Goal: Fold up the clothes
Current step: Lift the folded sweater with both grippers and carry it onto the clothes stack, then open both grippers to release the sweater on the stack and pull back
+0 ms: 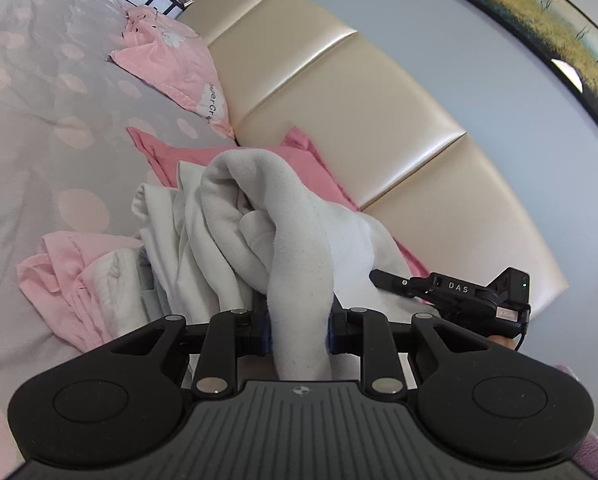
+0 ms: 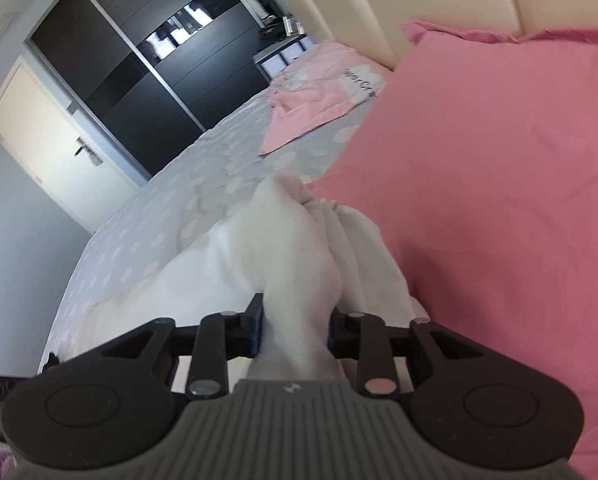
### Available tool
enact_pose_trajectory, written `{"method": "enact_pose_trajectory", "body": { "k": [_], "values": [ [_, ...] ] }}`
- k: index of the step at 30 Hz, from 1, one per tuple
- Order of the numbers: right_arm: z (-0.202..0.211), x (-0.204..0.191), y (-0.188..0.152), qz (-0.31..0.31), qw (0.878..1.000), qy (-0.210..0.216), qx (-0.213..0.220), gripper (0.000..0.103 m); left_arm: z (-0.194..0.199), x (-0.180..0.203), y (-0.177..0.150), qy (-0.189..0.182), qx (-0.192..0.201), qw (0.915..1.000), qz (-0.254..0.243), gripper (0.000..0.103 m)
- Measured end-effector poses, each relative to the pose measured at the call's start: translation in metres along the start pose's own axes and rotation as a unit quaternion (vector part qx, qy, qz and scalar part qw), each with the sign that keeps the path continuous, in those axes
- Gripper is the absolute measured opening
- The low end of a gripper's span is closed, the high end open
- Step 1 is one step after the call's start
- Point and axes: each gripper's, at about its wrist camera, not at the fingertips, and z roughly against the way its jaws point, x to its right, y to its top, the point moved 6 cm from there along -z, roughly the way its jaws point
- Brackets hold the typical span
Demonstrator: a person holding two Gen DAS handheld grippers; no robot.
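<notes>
Up close, left gripper [image 1: 299, 330] pinches a thick fold of white garment [image 1: 259, 216] between its blue pads. Right gripper [image 2: 295, 328] has a white fold between its pads too, fabric filling the gap; whether they press it I cannot tell. Garment lies bunched on the dotted grey bedspread [image 1: 51, 128], against a pink pillow [image 2: 499, 200], beside pink cloth [image 1: 59, 264]. Right gripper shows in the left view, lettered "DAS". Farther pillow [image 1: 179, 72] reads "uperCra", partly hidden. Cream headboard [image 1: 359, 112] behind.
</notes>
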Motion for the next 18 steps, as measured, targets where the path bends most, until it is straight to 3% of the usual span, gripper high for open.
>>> {"method": "enact_pose_trajectory", "body": {
  "k": [3,6,8,10,12,14,18],
  "values": [
    [0.01,-0.005,0.001,0.01,0.999,-0.026,0.016,0.049,0.012,0.015,0.005,0.026,-0.002,0.999,-0.037,0.027],
    [0.029,-0.01,0.004,0.025,0.997,-0.064,0.043,0.051,0.028,0.033,0.007,0.058,0.0,0.9939,-0.094,0.029],
    [0.045,-0.014,0.008,0.04,0.992,-0.094,0.069,0.051,0.043,0.046,0.01,0.091,0.026,0.9838,-0.153,0.029],
    [0.06,-0.023,0.013,0.059,0.987,-0.115,0.1,0.049,0.057,0.06,0.016,0.109,0.058,0.972,-0.2,0.029],
    [0.07,-0.038,0.018,0.078,0.981,-0.123,0.128,0.037,0.06,0.073,0.024,0.097,0.067,0.9675,-0.224,0.027],
    [0.07,-0.056,0.022,0.095,0.978,-0.115,0.145,0.028,0.053,0.083,0.032,0.094,0.065,0.9662,-0.231,0.024],
    [0.042,-0.085,0.024,0.127,0.977,-0.095,0.141,0.027,0.027,0.092,0.036,0.094,0.051,0.9645,-0.241,0.021]
  ]
}}
